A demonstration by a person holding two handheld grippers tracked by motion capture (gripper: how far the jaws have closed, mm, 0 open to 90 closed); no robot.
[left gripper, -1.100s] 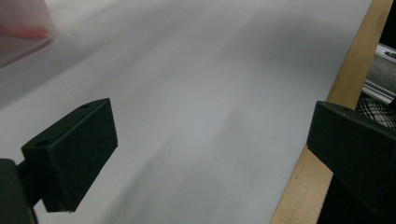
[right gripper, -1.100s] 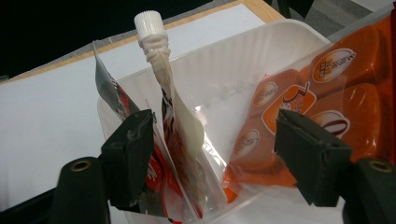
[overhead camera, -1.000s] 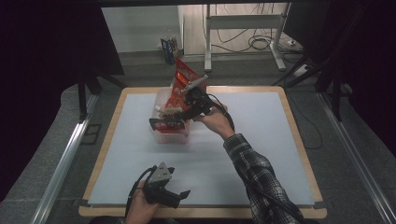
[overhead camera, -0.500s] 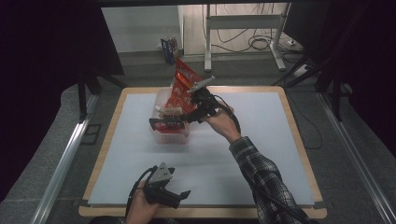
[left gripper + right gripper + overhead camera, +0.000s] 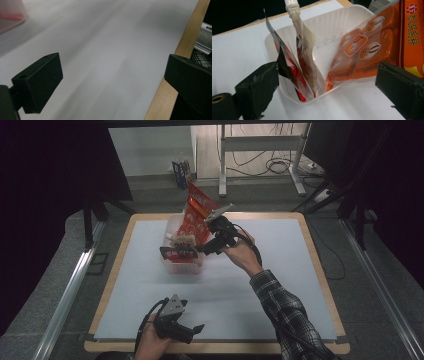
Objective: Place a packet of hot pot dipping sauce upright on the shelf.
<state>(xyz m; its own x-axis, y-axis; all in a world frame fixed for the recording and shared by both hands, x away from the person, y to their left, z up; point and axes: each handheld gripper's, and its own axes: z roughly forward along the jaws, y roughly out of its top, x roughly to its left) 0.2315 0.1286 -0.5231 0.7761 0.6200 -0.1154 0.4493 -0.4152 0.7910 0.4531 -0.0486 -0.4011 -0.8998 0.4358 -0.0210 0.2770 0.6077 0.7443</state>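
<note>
A clear plastic tub (image 5: 181, 268) stands on the white table. An orange snack bag (image 5: 196, 210) leans up out of its far side. In the right gripper view the tub (image 5: 294, 42) also holds a pale pouch with a white spout (image 5: 305, 50) and a black-and-red packet (image 5: 287, 67), both upright. My right gripper (image 5: 327, 82) is at the tub's near wall (image 5: 195, 242); its jaws have just been opening and stand wide, with the packets and the orange bag (image 5: 362, 50) between them and no pad pressing. My left gripper (image 5: 192, 330) rests open near the front edge, nothing between its jaws (image 5: 112, 82).
The white mat (image 5: 250, 290) covers the wooden tabletop, whose edge (image 5: 175, 50) runs close beside the left gripper. A metal frame and cables (image 5: 270, 165) stand on the floor beyond the table. Dark curtains flank both sides.
The right hand has shifted slightly at the tub and its jaws have spread apart. The left hand and its gripper have stayed where they were.
</note>
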